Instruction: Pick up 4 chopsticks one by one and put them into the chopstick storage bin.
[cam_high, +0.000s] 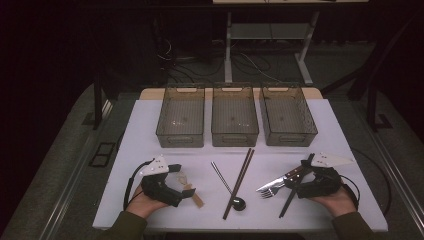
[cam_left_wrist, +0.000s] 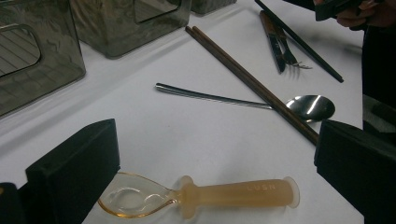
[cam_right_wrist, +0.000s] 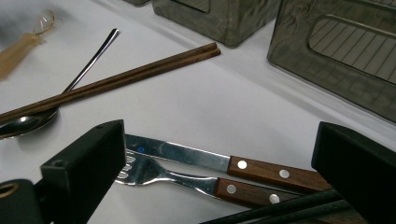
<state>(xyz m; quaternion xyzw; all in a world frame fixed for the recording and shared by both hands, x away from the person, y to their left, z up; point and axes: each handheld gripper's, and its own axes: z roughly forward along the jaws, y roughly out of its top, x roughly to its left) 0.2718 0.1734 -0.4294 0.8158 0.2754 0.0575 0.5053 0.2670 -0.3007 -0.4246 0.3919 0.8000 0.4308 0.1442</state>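
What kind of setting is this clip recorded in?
Probably a lab or workshop recording station, not a kitchen: a white-covered table in a dark room holds three empty grey bins and laid-out cutlery such as wooden chopsticks, with loose cables on the floor behind.

In the right gripper view, the black chopsticks (cam_right_wrist: 280, 210) and the wooden handles of the knife (cam_right_wrist: 275, 173) and fork (cam_right_wrist: 247, 193) pass behind the right jaw. The steel spoon (cam_right_wrist: 23, 123) is cut by the left edge there.
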